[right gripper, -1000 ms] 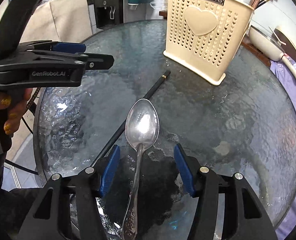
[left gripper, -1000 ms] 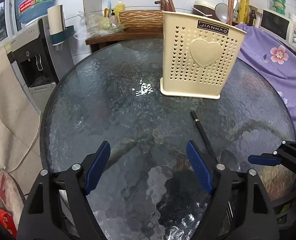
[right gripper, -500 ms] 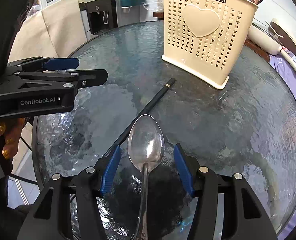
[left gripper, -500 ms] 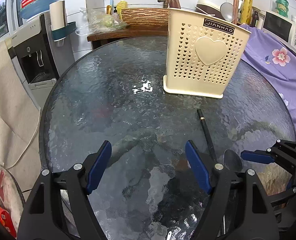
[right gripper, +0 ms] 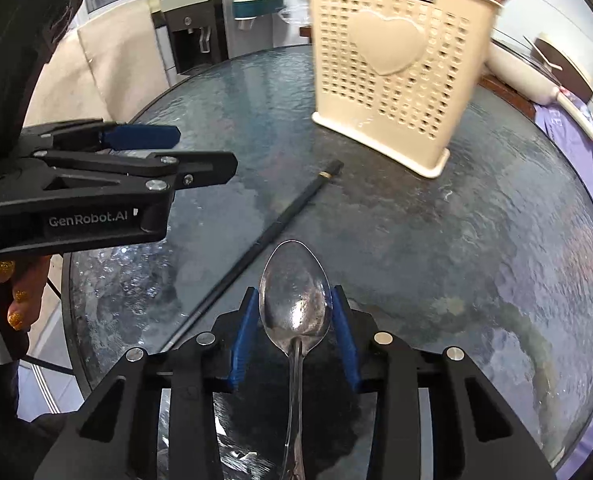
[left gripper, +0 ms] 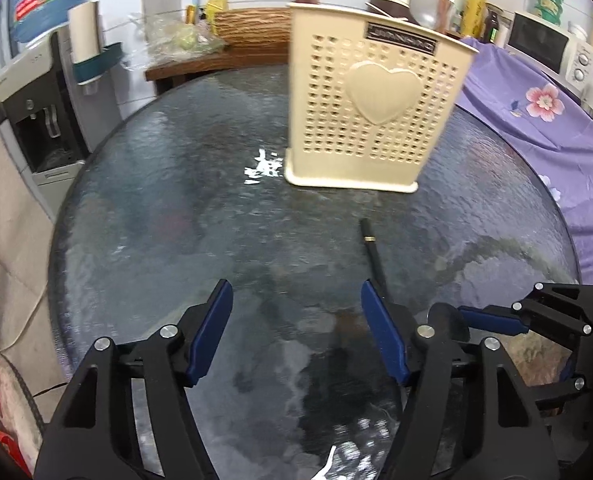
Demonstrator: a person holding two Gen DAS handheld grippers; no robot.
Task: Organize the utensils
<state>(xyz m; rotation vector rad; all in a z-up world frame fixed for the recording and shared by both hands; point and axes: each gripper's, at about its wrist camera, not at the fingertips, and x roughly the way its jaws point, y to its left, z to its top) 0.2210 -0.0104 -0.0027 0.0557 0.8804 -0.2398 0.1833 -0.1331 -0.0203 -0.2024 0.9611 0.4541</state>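
right gripper (right gripper: 294, 320), lower centre of the right wrist view: its two blue pads (right gripper: 243, 340) are clenched against the edges of the bowl of one metal spoon (right gripper: 295, 306), whose handle runs back between the black arms. left gripper (left gripper: 296, 334): released, its two blue pads (left gripper: 212, 330) held wide apart above the table with nothing between them. one round textured glass table (left gripper: 156, 200) is shown. one black chopstick (right gripper: 256, 246) with a gold band lies flat on the glass, just left of the spoon and pointing toward the holder. one cream perforated utensil holder (left gripper: 376, 112), marked with one raised heart, stands upright at the far side of the table; wooden-looking handles and one ladle bowl rise from it, their exact number blurred. one water dispenser (left gripper: 36, 120) stands beyond the table edge.
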